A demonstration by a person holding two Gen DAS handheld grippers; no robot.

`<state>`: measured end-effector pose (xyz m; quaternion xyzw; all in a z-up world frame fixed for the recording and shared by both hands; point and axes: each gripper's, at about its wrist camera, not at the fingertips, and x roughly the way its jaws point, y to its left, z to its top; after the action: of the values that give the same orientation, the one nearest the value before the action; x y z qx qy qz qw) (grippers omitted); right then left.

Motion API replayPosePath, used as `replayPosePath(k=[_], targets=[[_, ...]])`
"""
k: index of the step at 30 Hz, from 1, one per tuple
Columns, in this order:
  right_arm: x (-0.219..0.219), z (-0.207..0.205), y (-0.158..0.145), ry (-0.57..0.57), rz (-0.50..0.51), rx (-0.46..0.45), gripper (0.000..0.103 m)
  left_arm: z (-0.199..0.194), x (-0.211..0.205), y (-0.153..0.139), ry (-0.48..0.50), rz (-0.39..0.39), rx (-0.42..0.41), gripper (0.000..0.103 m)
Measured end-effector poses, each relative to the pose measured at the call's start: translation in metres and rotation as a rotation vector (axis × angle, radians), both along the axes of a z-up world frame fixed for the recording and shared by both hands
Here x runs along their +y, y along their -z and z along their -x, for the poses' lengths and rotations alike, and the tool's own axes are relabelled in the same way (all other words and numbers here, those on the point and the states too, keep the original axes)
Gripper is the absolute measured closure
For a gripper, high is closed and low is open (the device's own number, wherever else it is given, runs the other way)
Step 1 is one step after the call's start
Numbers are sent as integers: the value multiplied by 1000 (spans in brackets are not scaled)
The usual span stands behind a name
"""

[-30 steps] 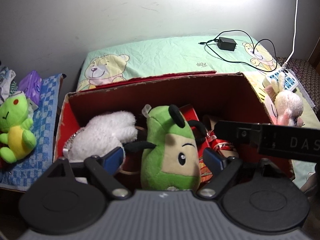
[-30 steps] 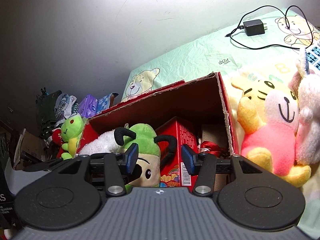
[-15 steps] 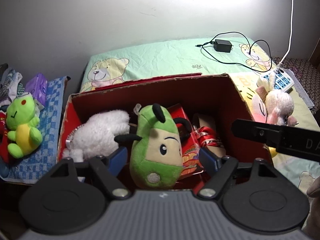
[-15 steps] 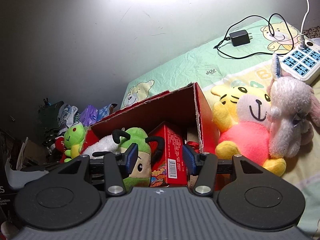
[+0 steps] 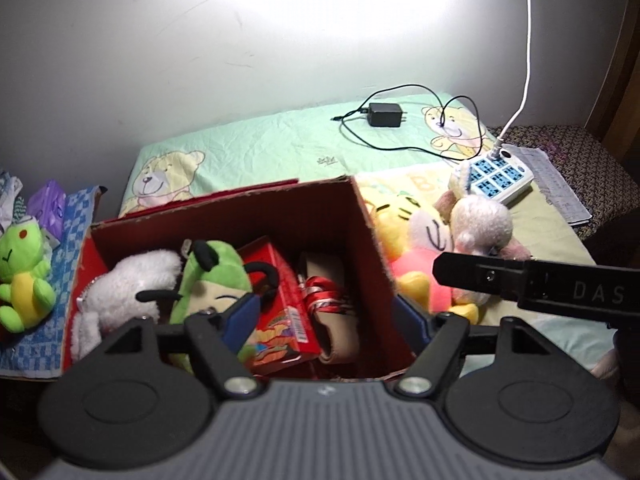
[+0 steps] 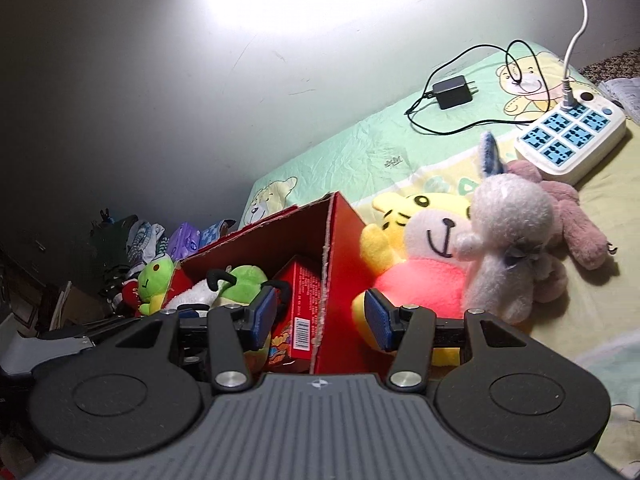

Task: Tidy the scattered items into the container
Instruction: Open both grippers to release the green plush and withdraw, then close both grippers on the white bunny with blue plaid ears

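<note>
- Green frog plush sits at 9 o'clock of the left wrist view on a blue checked cloth, outside the box; a purple packet lies just behind it.
- Red cardboard box fills the middle of that view, its top open.
- Inside the box, from its 9 o'clock side across: a white fluffy plush, a green plush with black horns touching it, a red printed carton, and a tan roll with red ribbon against the right wall.
- Left gripper hangs over the box's near edge with its jaws spread wide and nothing between them; one blue pad lies in front of the green plush.
- Right gripper also stands wide apart and empty, straddling the box's right wall: one pad over the box, the other in front of the pink toy.
- Yellow and pink tiger plush leans against the outside of that wall, at 3 o'clock of the box.
- Grey-white bunny plush touches the tiger's right side, a mauve plush behind it.
- Toward 1 o'clock lie a white power strip and a black charger with its cable on the bear-print sheet.
</note>
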<state>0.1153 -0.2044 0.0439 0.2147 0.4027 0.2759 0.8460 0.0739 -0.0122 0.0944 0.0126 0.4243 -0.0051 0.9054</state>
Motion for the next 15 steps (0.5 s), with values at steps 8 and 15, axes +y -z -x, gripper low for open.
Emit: replayPosePath(k=[8,15], targets=[[-68,-17,16,90,15,43,50,-10,-63,4,139,72,-21,31],[-106,-29,34,116,26,85,50,-29,-107,27,219,106,22,31]])
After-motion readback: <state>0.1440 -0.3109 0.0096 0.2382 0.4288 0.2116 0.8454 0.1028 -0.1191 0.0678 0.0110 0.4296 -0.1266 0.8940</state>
